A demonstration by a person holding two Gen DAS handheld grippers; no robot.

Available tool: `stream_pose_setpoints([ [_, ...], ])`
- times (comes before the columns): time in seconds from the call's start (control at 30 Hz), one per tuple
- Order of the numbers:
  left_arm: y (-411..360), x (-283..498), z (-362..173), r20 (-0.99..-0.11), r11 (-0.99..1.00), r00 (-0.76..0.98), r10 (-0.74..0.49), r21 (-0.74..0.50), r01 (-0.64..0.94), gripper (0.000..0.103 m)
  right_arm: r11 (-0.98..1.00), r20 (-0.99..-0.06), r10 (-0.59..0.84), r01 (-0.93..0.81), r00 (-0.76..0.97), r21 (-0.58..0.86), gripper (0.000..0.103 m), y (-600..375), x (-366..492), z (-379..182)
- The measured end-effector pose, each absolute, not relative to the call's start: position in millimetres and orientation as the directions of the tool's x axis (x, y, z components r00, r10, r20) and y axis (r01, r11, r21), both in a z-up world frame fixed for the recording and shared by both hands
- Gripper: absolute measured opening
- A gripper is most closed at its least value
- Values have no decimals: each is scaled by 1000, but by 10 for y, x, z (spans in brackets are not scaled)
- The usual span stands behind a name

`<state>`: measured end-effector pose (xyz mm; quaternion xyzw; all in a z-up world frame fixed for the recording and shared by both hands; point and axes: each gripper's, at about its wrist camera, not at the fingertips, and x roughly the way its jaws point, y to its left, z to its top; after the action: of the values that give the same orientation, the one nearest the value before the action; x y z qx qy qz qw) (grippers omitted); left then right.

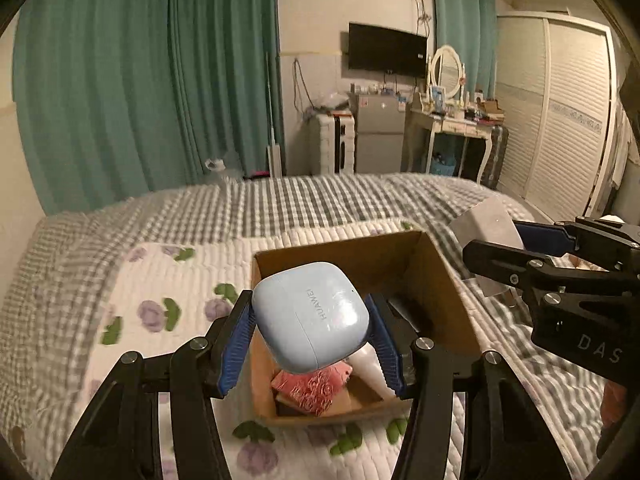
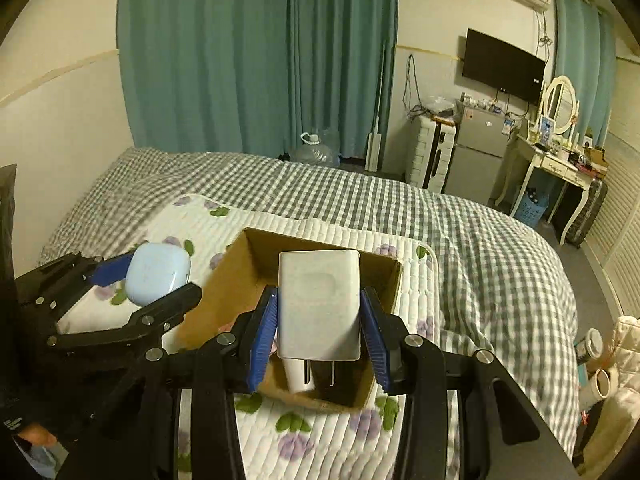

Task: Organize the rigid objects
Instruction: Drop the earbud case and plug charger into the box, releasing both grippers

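Where teal curtains (image 2: 256,52) hang, gingham bed (image 2: 460,232), floral quilt (image 2: 320,432), cardboard box (image 2: 384,280).

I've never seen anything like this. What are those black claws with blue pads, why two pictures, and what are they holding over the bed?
No robot here: a person holds a two-finger claw in each hand, each carrying a camera looking along its fingers. One picture comes from the left claw, which grips a pale blue earbud case. The other comes from the right claw, clamped on a white plug adapter. Both hang over an open cardboard box on a flowered quilt, with a red patterned packet inside.
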<state>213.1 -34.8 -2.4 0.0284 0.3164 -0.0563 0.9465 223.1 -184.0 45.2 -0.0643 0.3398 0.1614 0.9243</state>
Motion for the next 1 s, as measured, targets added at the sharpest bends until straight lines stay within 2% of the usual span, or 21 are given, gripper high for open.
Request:
stream_pose_setpoints([
  [0.3, -485, 2722, -700, -676, 984, 729, -109, 31, 176, 57, 936, -720, 227, -352, 656, -26, 41, -1825, 2894, -176],
  [0.53, -514, 2911, -948, -711, 983, 695, -109, 24, 179, 59, 936, -752, 238, -352, 615, 8, 41, -1886, 3099, -510],
  [0.6, -504, 2886, -930, -709, 982, 693, -133, 0, 189, 62, 936, -754, 248, -352, 608, 24, 41, -1906, 3118, -550],
  [0.63, -490, 2871, -912, -700, 981, 698, -149, -15, 195, 73, 935, -753, 252, -353, 608, 29, 41, -1925, 3125, -549],
  [0.67, -469, 2846, -883, -687, 980, 709, -160, -28, 195, 77, 935, -752, 254, -352, 608, 30, 41, -1938, 3143, -542],
  [0.93, -356, 2746, -689, -652, 992, 752, -97, 1, 129, 77, 927, -764, 256, -374, 593, 20, 41, -1776, 3356, -535],
  [1.0, -354, 2708, -669, -647, 992, 758, -84, 20, 127, 77, 924, -739, 264, -382, 620, 10, 41, -1706, 3360, -550],
])
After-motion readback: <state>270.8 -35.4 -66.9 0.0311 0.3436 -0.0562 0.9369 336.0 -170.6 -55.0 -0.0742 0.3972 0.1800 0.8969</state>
